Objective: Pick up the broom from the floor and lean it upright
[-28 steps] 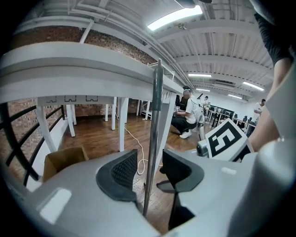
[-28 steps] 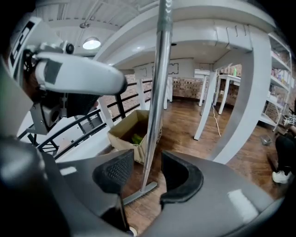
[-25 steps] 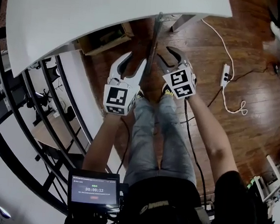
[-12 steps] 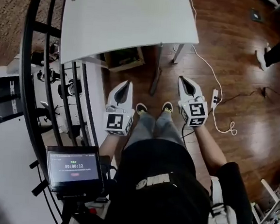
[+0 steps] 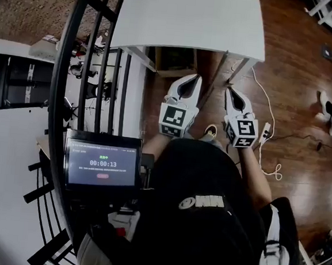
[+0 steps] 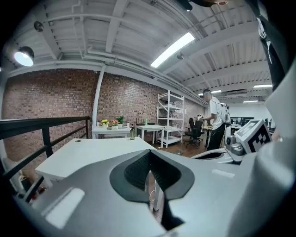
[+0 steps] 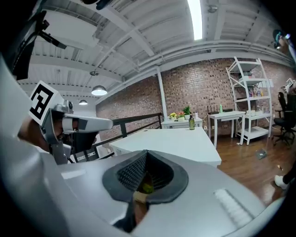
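The broom's dark handle (image 5: pixel 214 90) runs from the white table's front edge (image 5: pixel 185 44) down toward my shoes, between the two grippers and touched by neither. It seems to lean on that edge; its head is hidden. My left gripper (image 5: pixel 192 79) is held up left of the handle, jaws shut and empty. My right gripper (image 5: pixel 231 93) sits to the handle's right, also shut and empty. In the left gripper view the left gripper's (image 6: pixel 149 153) pads meet, with the table (image 6: pixel 92 152) ahead. In the right gripper view the right gripper's (image 7: pixel 146 153) pads also meet.
A black railing (image 5: pixel 74 63) curves along the left. A box (image 5: pixel 175 60) sits under the table beside a white leg (image 5: pixel 241 69). A power strip (image 5: pixel 265 132) with white cable lies on the wood floor at right. Another person's shoes (image 5: pixel 330 109) are farther right.
A second ago both grippers stood open low beside the handle. They have shut and risen well above the floor. The view has pulled up and back; the handle stays by the table.
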Motion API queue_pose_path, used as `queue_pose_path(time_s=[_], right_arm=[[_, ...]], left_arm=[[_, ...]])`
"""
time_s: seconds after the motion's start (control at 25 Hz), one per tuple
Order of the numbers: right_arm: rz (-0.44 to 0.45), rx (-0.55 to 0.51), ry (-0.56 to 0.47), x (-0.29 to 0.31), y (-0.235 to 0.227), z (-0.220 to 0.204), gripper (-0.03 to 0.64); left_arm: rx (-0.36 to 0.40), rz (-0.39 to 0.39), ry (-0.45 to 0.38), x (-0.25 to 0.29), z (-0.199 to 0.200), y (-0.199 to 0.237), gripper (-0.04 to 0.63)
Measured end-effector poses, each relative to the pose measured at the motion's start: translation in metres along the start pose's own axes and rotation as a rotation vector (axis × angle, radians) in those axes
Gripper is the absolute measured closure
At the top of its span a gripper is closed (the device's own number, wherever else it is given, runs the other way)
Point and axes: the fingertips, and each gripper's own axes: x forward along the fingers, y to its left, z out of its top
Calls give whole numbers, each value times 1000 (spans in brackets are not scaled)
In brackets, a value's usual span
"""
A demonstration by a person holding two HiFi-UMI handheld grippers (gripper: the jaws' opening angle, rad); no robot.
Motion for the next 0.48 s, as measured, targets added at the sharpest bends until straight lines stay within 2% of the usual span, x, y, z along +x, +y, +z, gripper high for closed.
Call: queue_pose_path(time_s=[0.48], right_arm=[[45,-58,-36,20,3,16,611]], left_arm=[[0,14,-47,8,7,4,580]])
